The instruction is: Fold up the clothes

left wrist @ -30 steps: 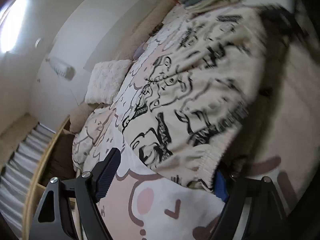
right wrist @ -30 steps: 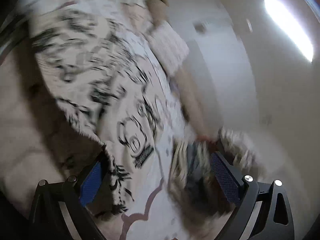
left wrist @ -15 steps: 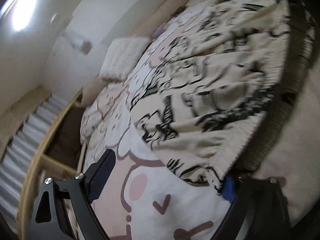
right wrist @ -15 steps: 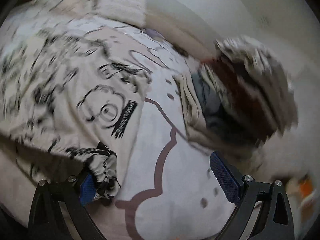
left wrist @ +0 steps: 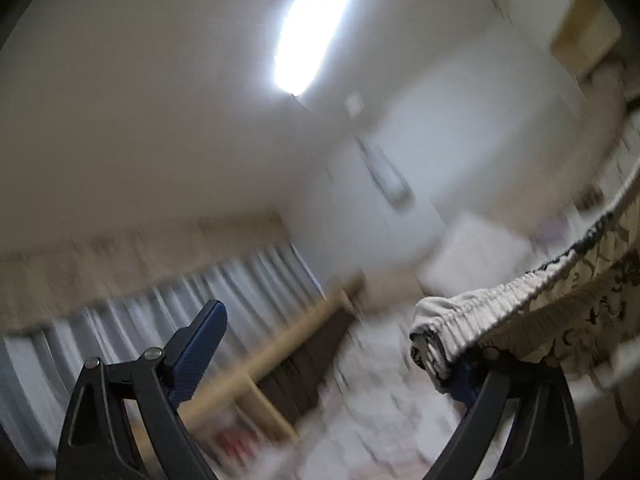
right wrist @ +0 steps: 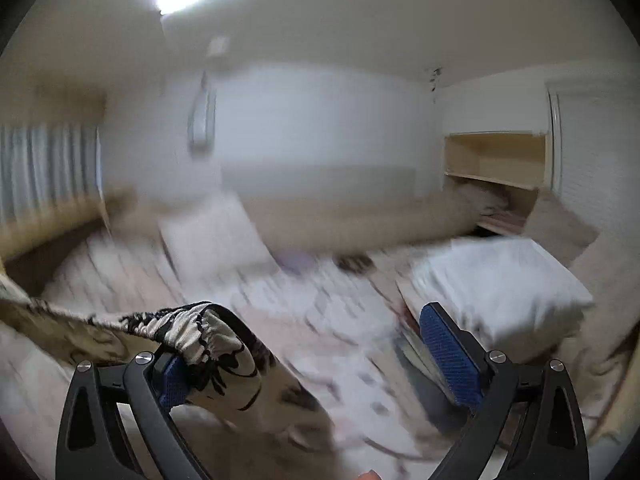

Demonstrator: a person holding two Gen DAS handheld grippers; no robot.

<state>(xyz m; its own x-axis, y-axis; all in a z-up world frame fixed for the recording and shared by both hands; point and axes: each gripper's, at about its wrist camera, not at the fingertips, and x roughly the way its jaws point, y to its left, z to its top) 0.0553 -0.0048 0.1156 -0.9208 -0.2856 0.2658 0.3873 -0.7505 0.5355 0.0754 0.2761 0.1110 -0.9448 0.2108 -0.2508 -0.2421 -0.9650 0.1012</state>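
Observation:
A cream garment with black cartoon print (left wrist: 560, 300) hangs by its gathered elastic hem (left wrist: 460, 320). In the left wrist view the hem is hooked over the right finger of my left gripper (left wrist: 332, 344). Its jaws are opening and stand wide, and the left pad (left wrist: 200, 344) is bare. In the right wrist view the same garment (right wrist: 80, 332) stretches off to the left, with its hem (right wrist: 200, 336) draped over the left finger of my right gripper (right wrist: 304, 340). Those jaws are wide apart too, and the right pad (right wrist: 448, 356) touches nothing. Both views are blurred.
Below lies a bed with a pink and white printed cover (right wrist: 320, 300). A white-topped pile (right wrist: 500, 280) sits at its right, and a fluffy cushion (right wrist: 212, 232) leans at the head. A wooden shelf (right wrist: 496, 160), grey curtains (left wrist: 120, 320) and a wooden bed rail (left wrist: 280, 344) border it.
Both grippers have risen off the bed and rolled, lifting the garment's hem with them. The views swung from the bedcover to the walls and ceiling. The left jaws spread wider.

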